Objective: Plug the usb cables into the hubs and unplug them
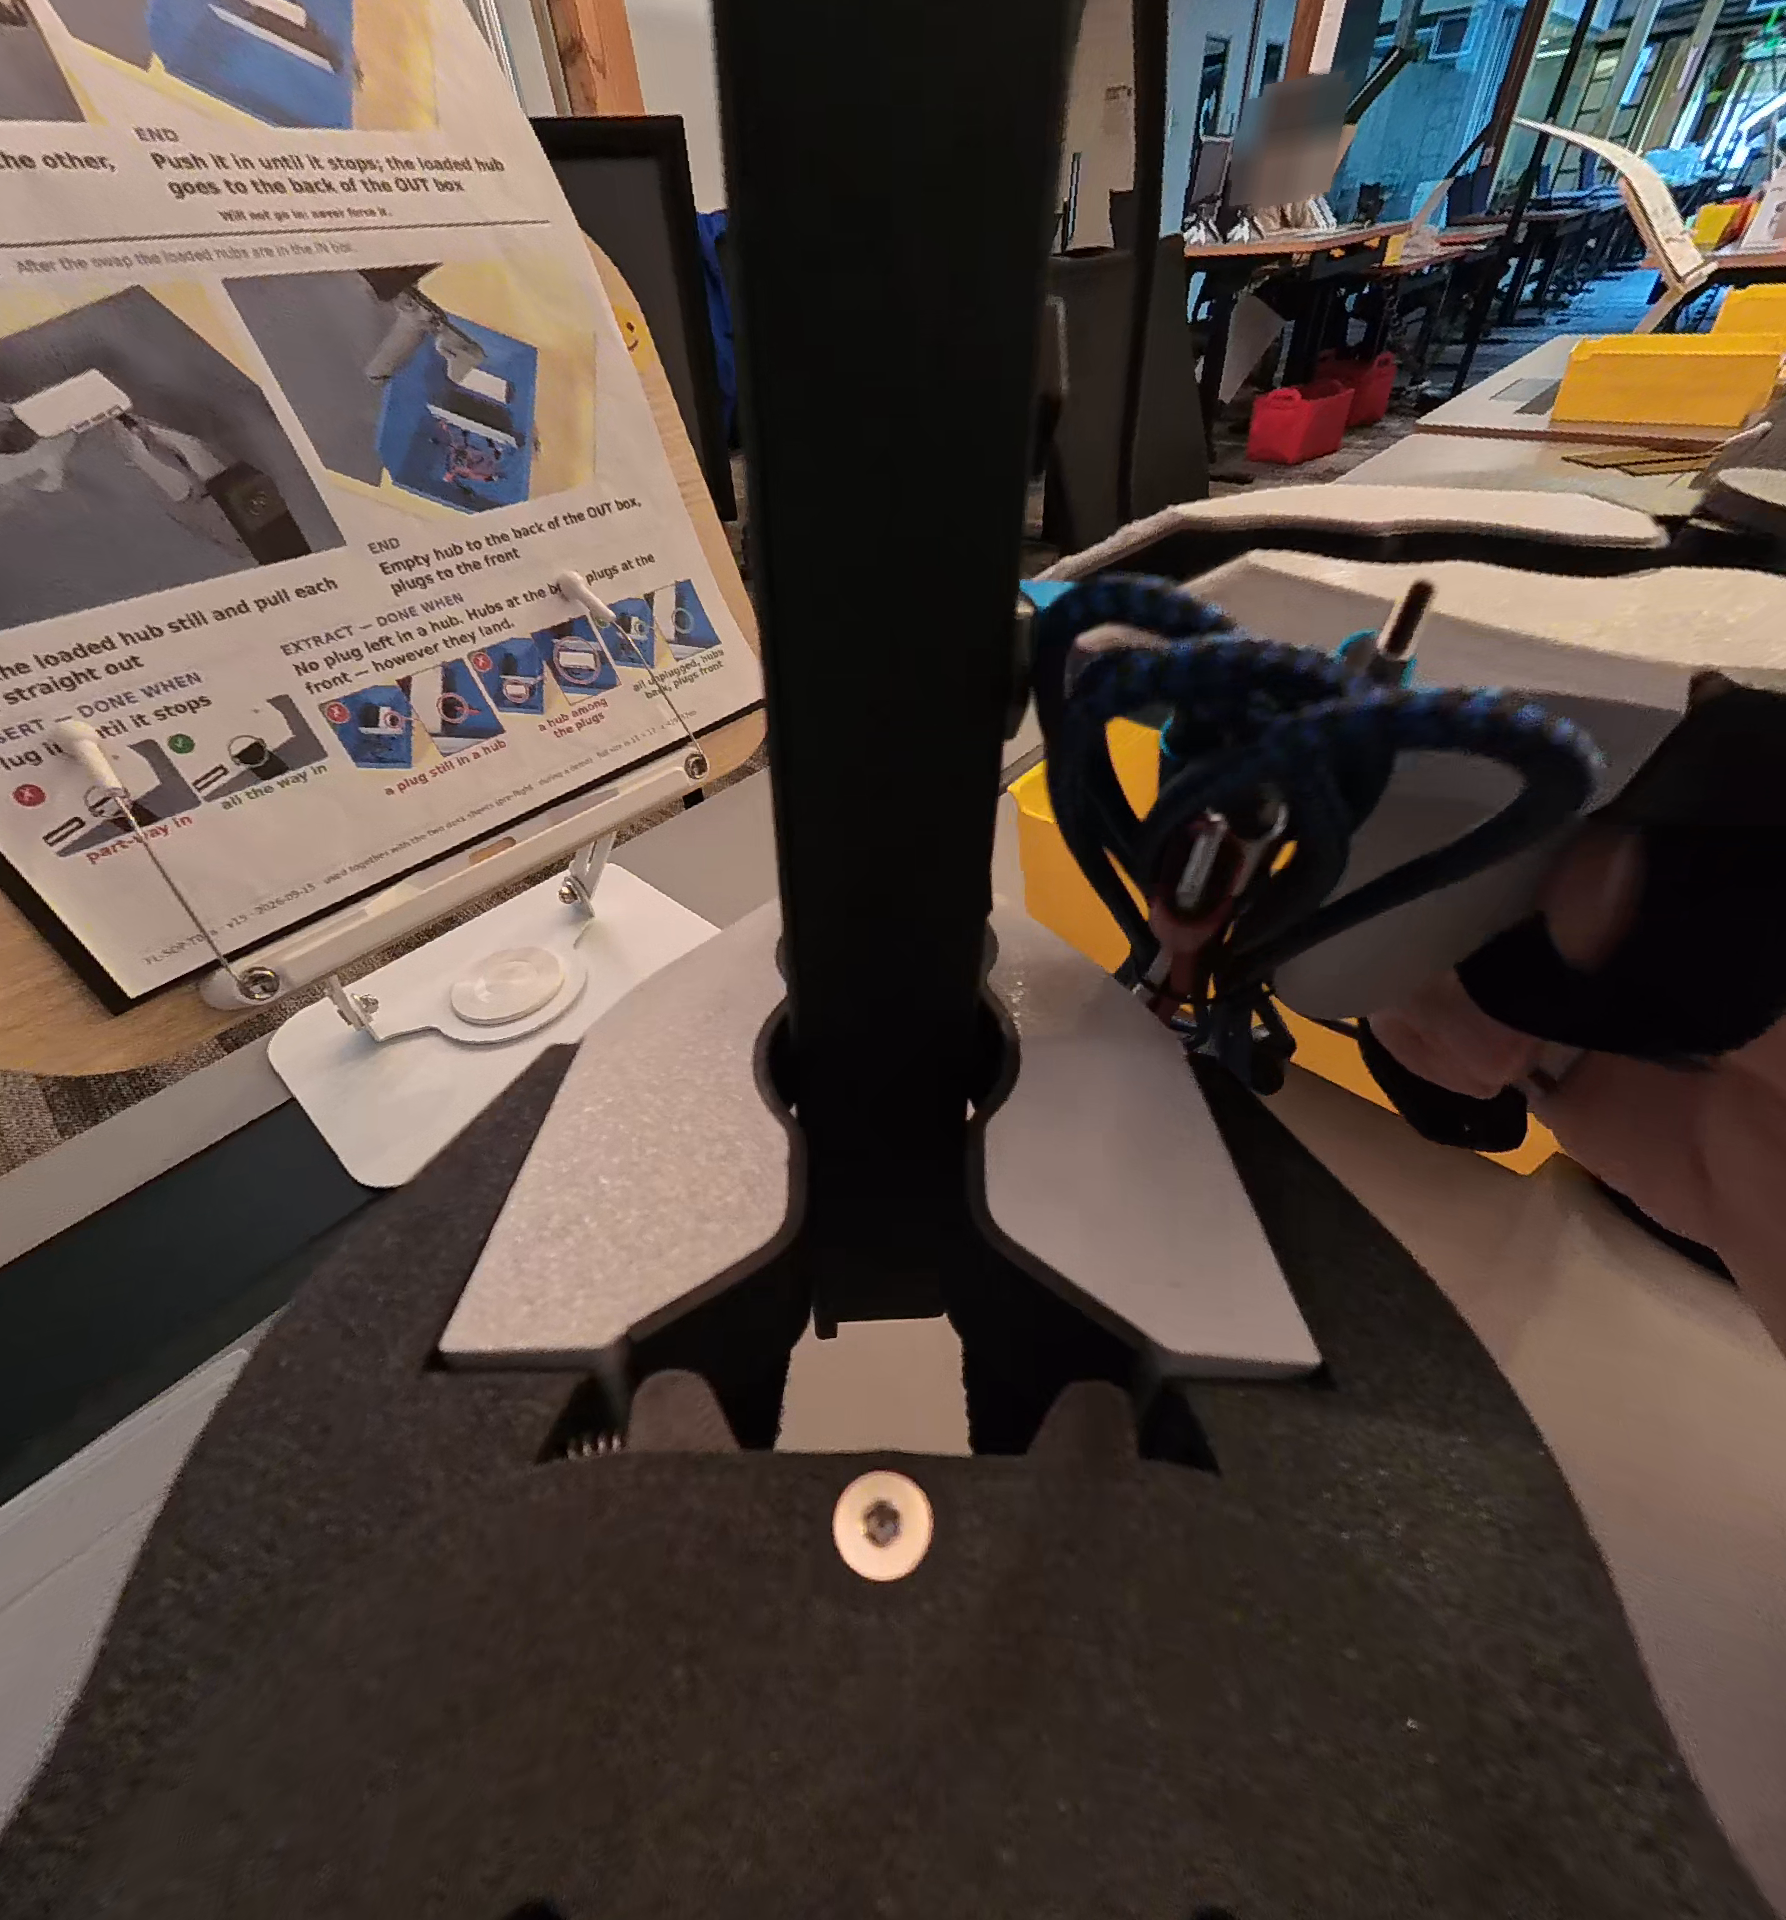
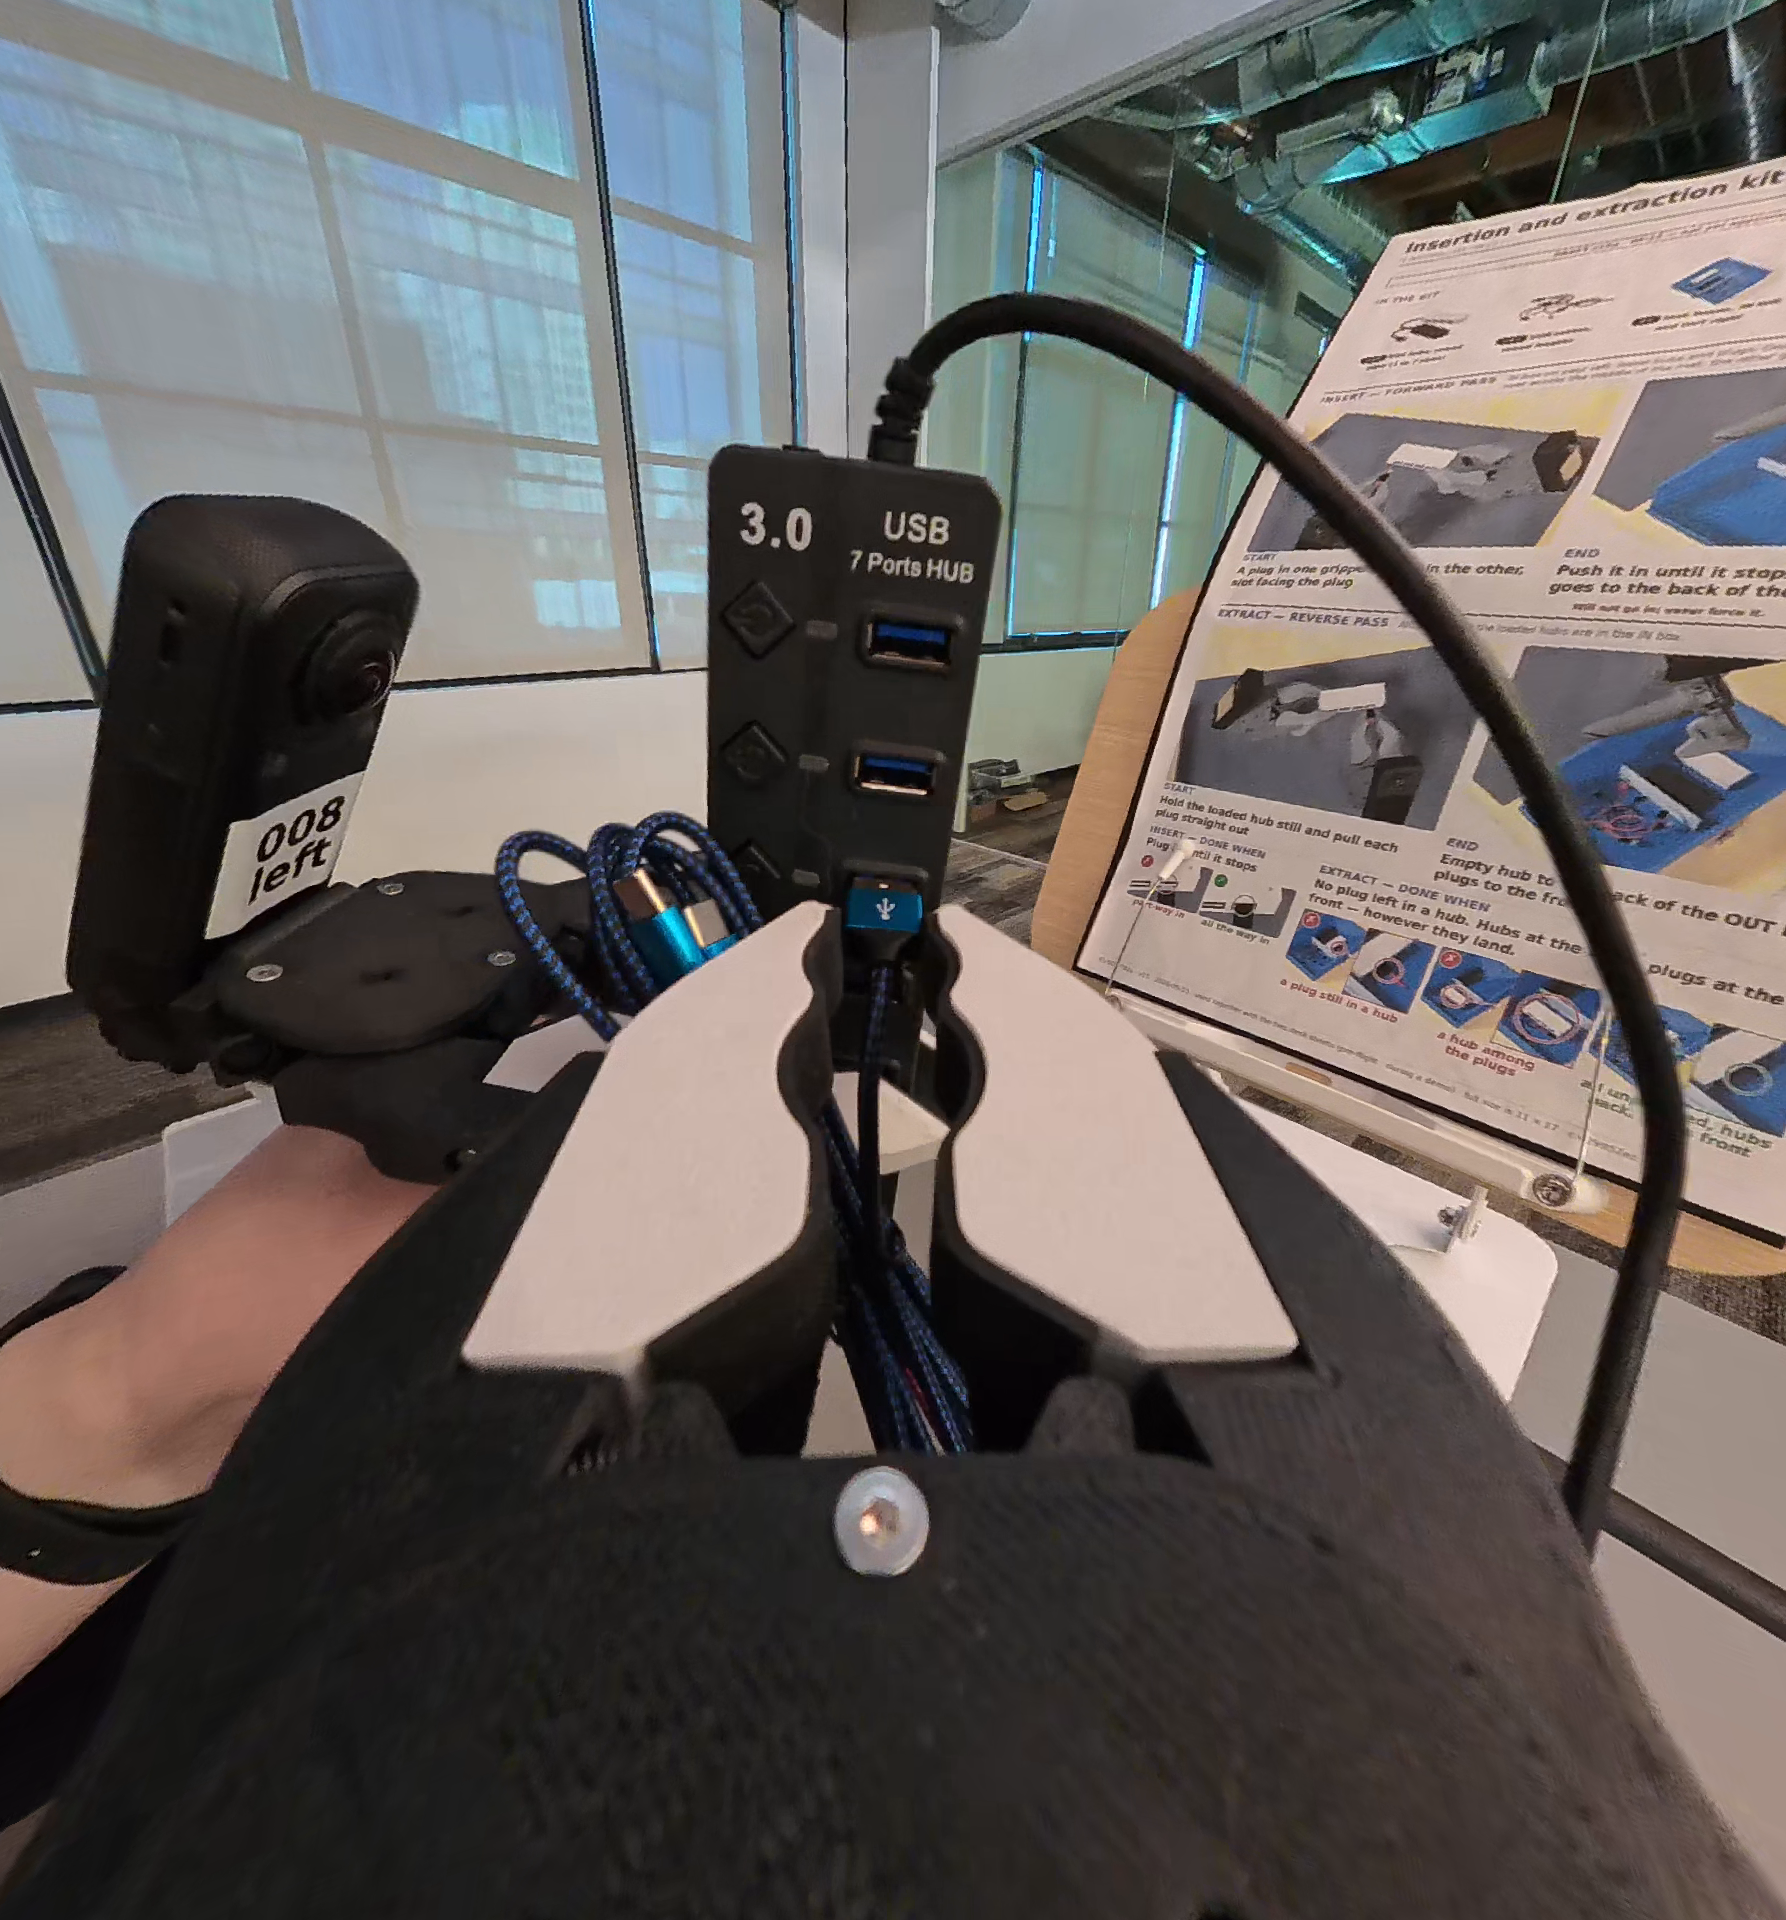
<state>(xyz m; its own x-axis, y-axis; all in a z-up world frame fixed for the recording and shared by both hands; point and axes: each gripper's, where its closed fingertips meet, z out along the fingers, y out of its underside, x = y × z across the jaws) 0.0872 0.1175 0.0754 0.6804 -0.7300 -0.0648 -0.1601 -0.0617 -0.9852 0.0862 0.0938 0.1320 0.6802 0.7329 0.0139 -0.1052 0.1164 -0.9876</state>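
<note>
A black USB hub (image 2: 847, 665) stands upright in my left gripper (image 1: 884, 987), which is shut on its lower end. In the left wrist view the hub (image 1: 868, 520) shows edge-on. My right gripper (image 2: 884, 935) is shut on a blue USB plug (image 2: 884, 912) that sits in the hub's third port. The two ports above it are empty. The plug's blue braided cable (image 2: 640, 894) hangs coiled beside the hub and shows in the left wrist view (image 1: 1232, 686), under the right gripper's fingers (image 1: 1388, 525). The hub's own black cord (image 2: 1491, 623) arcs over to the right.
A printed instruction sheet (image 1: 297, 468) on a white stand (image 1: 432, 1060) stands close behind the hub; it also shows at the right of the right wrist view (image 2: 1491, 779). A yellow bin (image 1: 1065, 862) sits on the table below the cable. More yellow bins (image 1: 1658, 384) lie farther back. One gripper's finger ends stand about 6 cm off the other's.
</note>
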